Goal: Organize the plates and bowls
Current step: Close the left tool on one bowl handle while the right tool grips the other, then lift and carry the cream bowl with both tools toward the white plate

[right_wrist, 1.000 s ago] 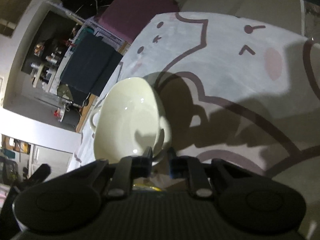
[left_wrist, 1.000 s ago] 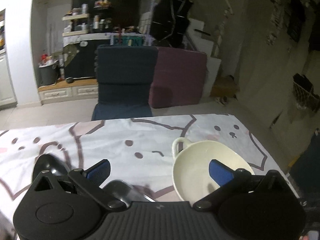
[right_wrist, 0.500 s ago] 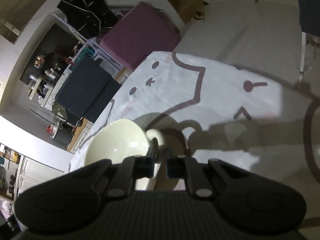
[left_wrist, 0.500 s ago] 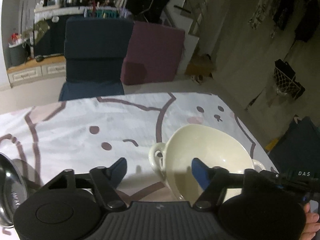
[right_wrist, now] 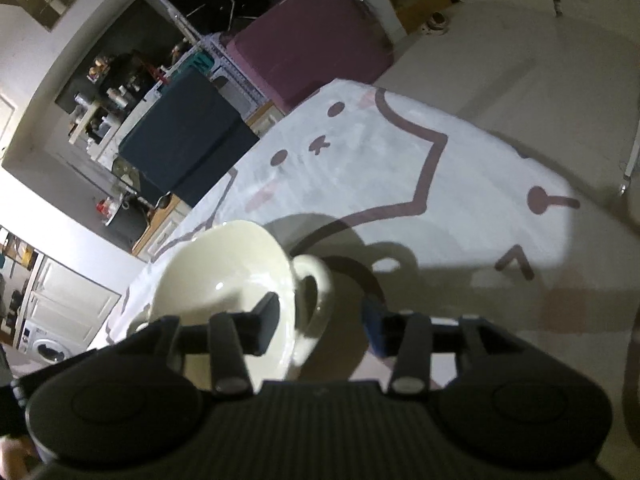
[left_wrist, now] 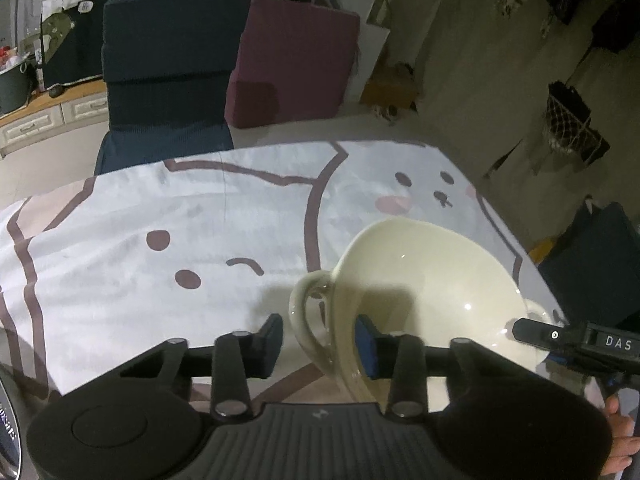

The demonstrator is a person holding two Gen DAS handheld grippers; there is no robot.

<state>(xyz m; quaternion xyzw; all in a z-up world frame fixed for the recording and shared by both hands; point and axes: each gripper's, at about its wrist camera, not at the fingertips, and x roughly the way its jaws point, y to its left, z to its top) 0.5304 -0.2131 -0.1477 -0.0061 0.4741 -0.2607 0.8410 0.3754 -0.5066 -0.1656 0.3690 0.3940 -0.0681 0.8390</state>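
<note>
The counter (left_wrist: pixel 240 240), under its white cloth printed with brown-outlined cartoon animals, fills more of my left view than it did a second ago, because I have tipped that hand forward and down toward it. The glossy cream ceramic bowl with two loop handles (left_wrist: pixel 424 280) sits on the cloth at the counter's right end and now looms far larger in front of me. A second ago my right jaws (right_wrist: pixel 320 330) were pinched on its right handle; now they are opening, and the handle (right_wrist: pixel 316 292) stands loose between the two pads, touched by neither as far as I can see. So that hand has let go. My left jaws (left_wrist: pixel 318 346) were spread to their widest and are closing around the other loop handle (left_wrist: pixel 310 320), one pad outside the loop and the blue pad inside the bowl's wall. A gap still shows on each side, so I hold nothing yet. I judge this to be a handover: the bowl rests on its own, and once the left grip bites I can carry it to wherever the bowls get stacked.
</note>
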